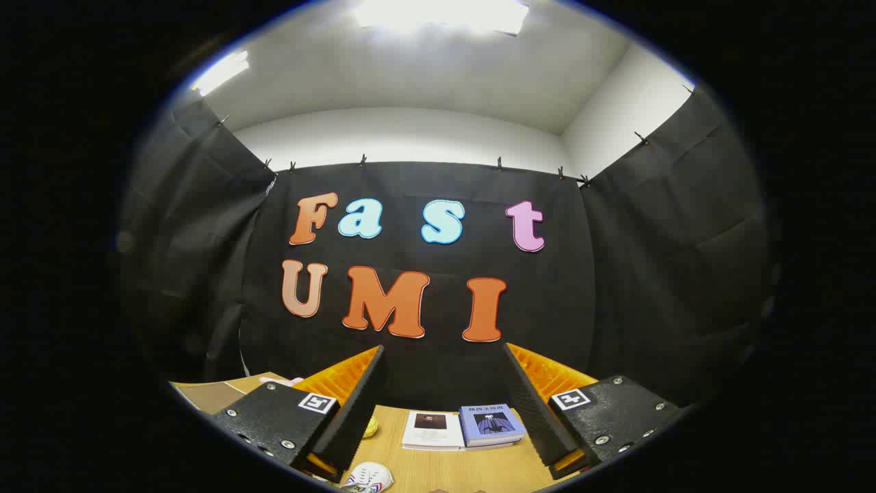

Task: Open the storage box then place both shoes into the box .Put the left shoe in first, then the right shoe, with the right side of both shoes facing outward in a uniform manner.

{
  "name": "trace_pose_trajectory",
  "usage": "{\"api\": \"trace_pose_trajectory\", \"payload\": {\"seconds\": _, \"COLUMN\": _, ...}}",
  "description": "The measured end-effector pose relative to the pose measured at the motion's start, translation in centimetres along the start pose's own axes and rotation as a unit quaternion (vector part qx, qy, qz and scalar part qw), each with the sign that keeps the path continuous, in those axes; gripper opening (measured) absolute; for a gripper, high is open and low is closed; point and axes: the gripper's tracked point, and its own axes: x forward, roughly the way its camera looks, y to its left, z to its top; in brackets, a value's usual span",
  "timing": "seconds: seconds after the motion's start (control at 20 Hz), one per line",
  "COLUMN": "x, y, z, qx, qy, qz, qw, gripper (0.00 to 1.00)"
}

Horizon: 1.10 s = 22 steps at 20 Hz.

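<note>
Gripper view: tongs (443,356) wide apart; prob. shoe (369,477) below.

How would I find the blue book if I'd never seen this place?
Start at the wooden table in front of the black cloth wall. Two books lie side by side beyond the open jaws of the gripper, which hold nothing. The blue book overlaps the white book; its cover is blue, not white.

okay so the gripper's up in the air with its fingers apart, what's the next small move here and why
Probably tilt the hand-held gripper down toward the wooden table. Its fingers are open and hold nothing, aimed mostly at the booth wall. A white shoe lies low, just below the left finger, with two books beyond. No storage box is in sight yet, so looking lower should help find it.
</note>
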Motion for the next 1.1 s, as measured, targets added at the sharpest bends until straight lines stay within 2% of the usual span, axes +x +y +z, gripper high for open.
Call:
{"api": "trace_pose_trajectory", "payload": {"seconds": 0.75, "x": -0.3, "y": 1.4, "z": 0.3, "qx": -0.002, "qy": 0.004, "qz": 0.012, "qw": 1.000, "gripper": 0.98}}
{"api": "trace_pose_trajectory", "payload": {"seconds": 1.1, "x": -0.9, "y": 3.8, "z": 0.3, "qx": 0.003, "qy": 0.003, "qz": 0.040, "qw": 0.999, "gripper": 0.98}}
